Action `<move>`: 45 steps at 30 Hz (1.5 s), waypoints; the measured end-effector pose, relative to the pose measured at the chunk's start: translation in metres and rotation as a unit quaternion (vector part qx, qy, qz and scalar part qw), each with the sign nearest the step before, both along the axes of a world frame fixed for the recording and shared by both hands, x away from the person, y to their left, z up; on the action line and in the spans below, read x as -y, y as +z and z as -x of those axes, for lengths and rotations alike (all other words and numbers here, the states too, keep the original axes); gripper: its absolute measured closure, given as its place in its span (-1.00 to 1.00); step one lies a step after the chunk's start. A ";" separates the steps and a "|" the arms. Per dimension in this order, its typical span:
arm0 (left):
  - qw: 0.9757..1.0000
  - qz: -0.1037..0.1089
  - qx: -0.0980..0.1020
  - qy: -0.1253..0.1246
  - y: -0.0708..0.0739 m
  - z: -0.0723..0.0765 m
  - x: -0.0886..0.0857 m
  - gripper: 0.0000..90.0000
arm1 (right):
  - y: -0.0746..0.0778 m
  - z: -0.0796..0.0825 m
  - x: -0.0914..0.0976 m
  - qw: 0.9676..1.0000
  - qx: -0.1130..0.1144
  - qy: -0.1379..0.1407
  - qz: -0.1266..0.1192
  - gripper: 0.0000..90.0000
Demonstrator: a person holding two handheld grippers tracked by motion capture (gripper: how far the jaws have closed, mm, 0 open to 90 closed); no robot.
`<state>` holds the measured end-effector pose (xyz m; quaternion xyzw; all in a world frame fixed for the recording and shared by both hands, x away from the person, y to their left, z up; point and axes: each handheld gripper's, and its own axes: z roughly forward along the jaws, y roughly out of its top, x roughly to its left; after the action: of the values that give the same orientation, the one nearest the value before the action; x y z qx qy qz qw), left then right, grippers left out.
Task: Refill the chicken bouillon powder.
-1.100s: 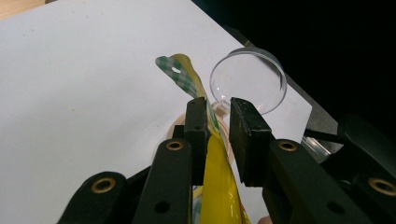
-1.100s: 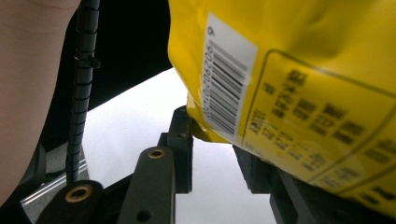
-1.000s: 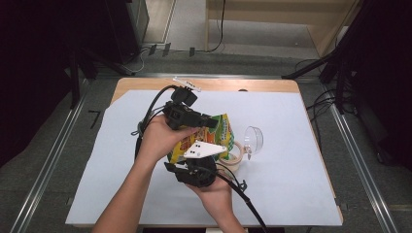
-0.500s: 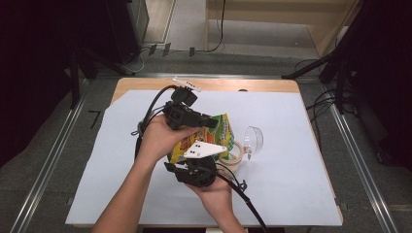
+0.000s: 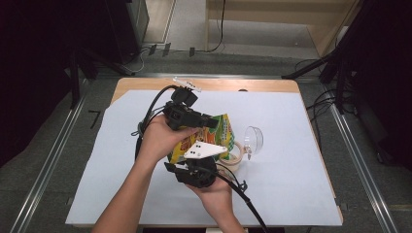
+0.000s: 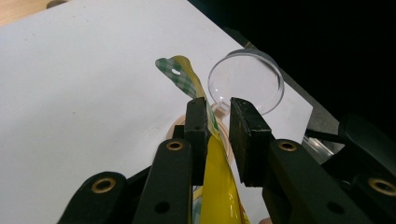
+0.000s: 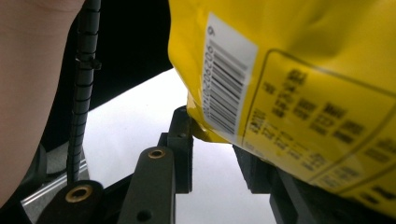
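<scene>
A yellow crinkly plastic snack bag (image 5: 214, 138) with a green-checked top seam is held up above the white-covered tabletop (image 5: 291, 194), between the two claws. The left claw (image 6: 218, 122) has its jaws apart around the bag's upper edge, one pad against the film and the other clear of it. The right claw (image 7: 212, 144) sits at the bag's bottom corner by the barcode; whether it pinches I cannot tell. The bag looks light, soft and slippery, so the flat sealed seams seem the surest holds. Just behind lie a tan tape roll (image 5: 233, 154) and a clear, round plastic lid (image 5: 253, 141)
</scene>
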<state>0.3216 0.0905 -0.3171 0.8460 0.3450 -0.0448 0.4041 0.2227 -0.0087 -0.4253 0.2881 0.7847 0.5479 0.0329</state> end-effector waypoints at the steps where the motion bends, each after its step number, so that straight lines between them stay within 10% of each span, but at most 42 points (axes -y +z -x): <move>1: 1.000 -0.003 0.002 -0.001 0.001 0.001 0.001 0.73 | 0.000 0.000 0.000 1.000 0.000 0.000 -0.003 0.57; 45: 1.000 0.019 -0.020 0.007 -0.007 -0.011 -0.007 0.69 | 0.002 0.001 0.004 1.000 0.011 0.005 0.008 0.56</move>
<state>0.3328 0.0979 -0.3237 0.8349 0.3577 -0.0651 0.4133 0.2216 -0.0124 -0.4237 0.2776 0.7901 0.5449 0.0413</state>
